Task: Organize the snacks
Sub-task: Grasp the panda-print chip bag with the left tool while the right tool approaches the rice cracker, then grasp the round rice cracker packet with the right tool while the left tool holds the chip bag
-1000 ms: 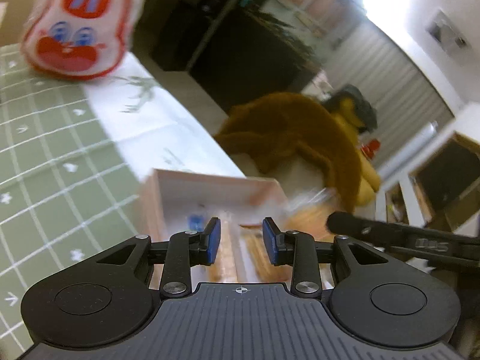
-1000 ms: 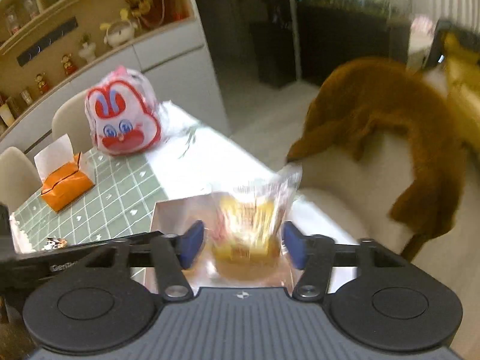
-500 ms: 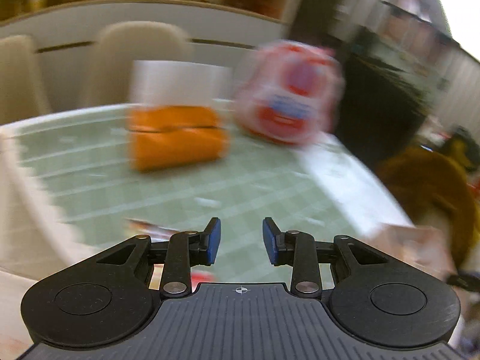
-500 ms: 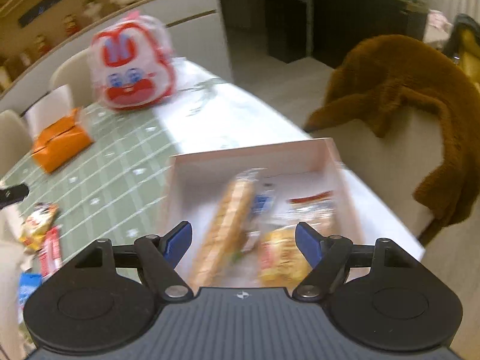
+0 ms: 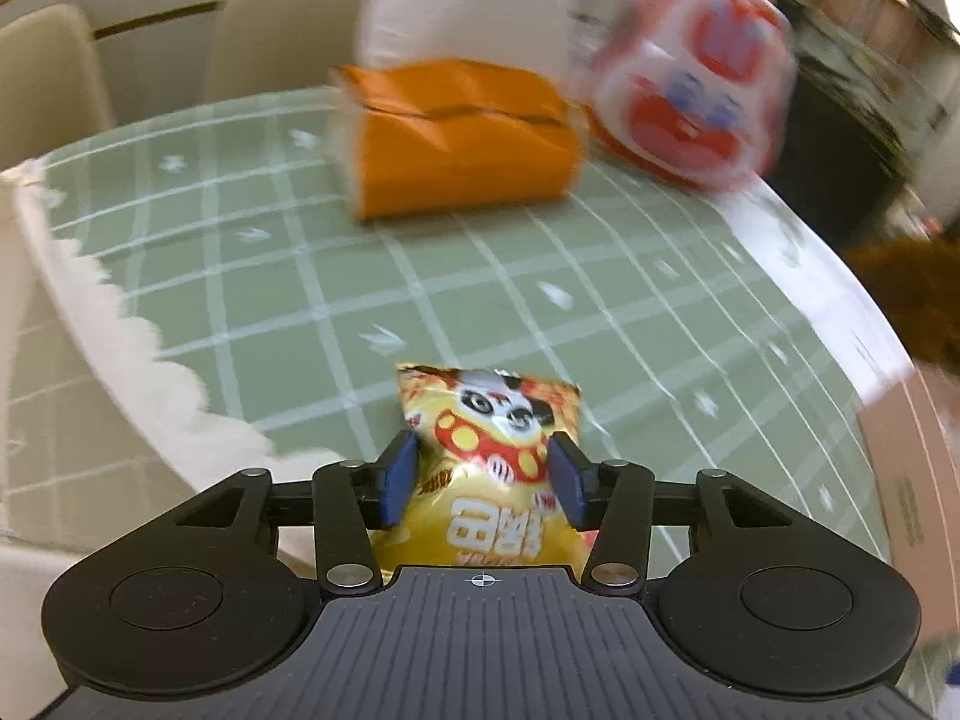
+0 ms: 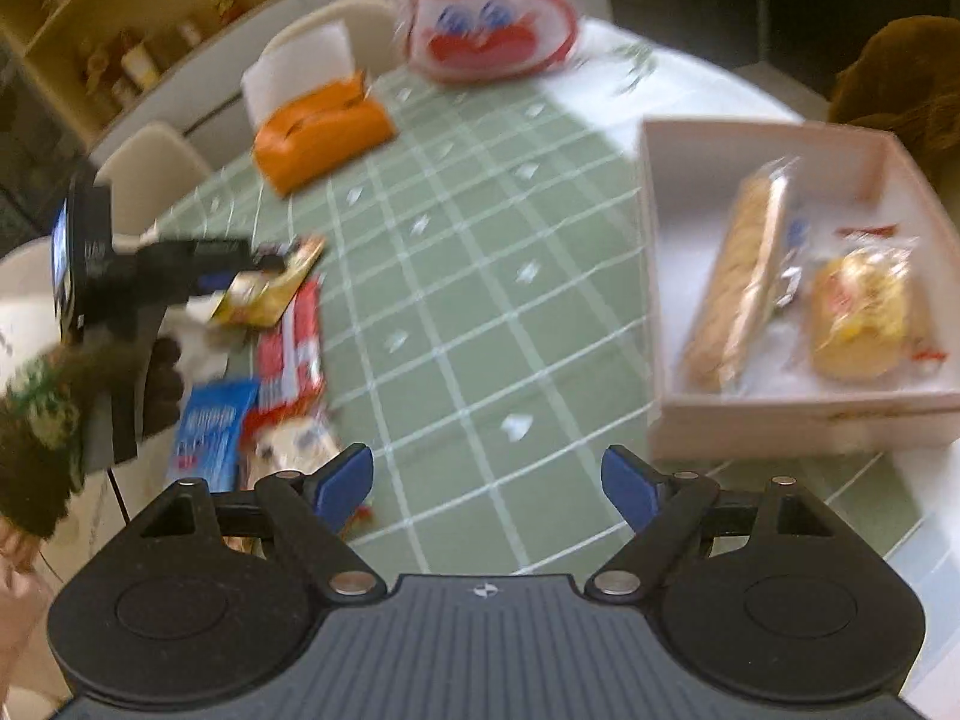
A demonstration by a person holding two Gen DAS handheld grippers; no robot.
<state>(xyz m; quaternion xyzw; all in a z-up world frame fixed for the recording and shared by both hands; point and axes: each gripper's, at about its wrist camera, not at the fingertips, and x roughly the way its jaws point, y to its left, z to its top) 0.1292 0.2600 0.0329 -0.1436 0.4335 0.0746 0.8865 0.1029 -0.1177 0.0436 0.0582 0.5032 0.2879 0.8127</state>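
A yellow panda snack bag lies on the green checked tablecloth. My left gripper straddles it, jaws opening, a blue pad on each side of the bag. The right wrist view shows that same left gripper over the yellow bag, beside a red pack, a blue pack and a pale pack. My right gripper hangs over bare cloth, jaws opening, nothing between them. To its right the pink box holds a long cracker sleeve and a yellow pack.
An orange tissue box and a red-and-white rabbit-face bag stand at the far side of the table. Pale chairs line the far edge. A brown furry throw hangs behind the box. White lace cloth borders the left.
My left gripper swung from the box to the loose snacks and widened its jaws around the panda bag. My right gripper let the yellow pack go into the box and drew back left, wider.
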